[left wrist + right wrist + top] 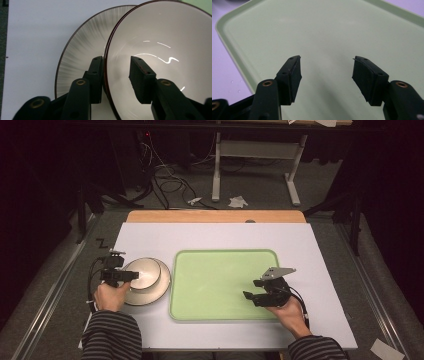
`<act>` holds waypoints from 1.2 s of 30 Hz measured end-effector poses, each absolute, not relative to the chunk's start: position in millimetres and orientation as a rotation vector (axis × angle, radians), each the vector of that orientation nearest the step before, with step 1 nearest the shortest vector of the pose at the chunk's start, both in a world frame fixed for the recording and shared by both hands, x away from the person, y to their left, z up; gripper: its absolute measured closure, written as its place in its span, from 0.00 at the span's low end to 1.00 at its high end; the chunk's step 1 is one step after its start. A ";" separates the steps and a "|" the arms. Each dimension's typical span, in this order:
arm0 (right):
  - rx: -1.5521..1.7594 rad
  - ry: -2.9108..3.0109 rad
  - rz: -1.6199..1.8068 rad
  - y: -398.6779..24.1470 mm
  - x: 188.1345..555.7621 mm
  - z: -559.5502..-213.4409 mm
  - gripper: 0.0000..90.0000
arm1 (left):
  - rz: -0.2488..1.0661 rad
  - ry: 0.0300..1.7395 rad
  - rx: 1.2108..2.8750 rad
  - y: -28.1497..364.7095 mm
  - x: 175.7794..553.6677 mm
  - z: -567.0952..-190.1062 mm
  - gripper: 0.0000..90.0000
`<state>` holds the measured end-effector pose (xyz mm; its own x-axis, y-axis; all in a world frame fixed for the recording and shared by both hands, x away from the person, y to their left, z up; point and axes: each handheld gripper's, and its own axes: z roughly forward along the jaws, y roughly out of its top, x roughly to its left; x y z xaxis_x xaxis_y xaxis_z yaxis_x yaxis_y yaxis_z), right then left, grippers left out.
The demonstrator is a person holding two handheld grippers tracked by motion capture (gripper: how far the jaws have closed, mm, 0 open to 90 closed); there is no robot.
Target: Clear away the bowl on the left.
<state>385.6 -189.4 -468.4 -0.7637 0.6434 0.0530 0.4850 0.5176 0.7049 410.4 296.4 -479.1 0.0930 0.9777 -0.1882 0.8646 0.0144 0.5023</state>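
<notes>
Bowl (143,271) rests inside plate (161,287) on the worktop (215,237), left of the bare green tray (223,312). Left tool (116,75) straddles the bowl's rim, jaws apart; right tool (327,75) spread over the tray.

We can read no text, label, brand, number or sign anywhere here: the tray (225,285), the bowl (160,50), the plate (82,50) and the surface (210,237) all look plain to us.
</notes>
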 end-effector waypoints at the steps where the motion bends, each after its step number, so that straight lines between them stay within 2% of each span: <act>1: 0.963 2.542 1.083 -188.9 385.0 -468.3 0.46 | 0.288 1.811 1.881 297.0 410.5 -479.6 0.75; 4: 0.972 2.551 1.068 -189.5 384.9 -468.8 0.46 | 0.273 1.827 1.877 298.7 412.7 -482.3 0.81; 11: 0.971 2.551 1.061 -188.9 385.1 -468.9 0.46 | 0.218 1.824 1.817 304.8 412.8 -484.0 0.85; 15: 0.964 2.551 1.063 -187.7 385.2 -470.1 0.46 | 0.181 1.814 1.779 309.7 411.7 -482.8 0.91; 28: 0.978 2.553 1.048 -188.2 385.7 -470.4 0.46 | 0.195 1.775 1.760 308.4 410.8 -477.0 0.91; 36: 0.977 2.537 1.048 -188.9 385.2 -469.2 0.46 | 0.239 1.688 1.747 302.3 406.3 -462.3 0.91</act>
<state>385.2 -188.9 -469.2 -0.7521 0.6577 0.0412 0.4951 0.5227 0.6940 406.3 302.3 -462.3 0.1391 0.9364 -0.3221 0.8100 0.0795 0.5810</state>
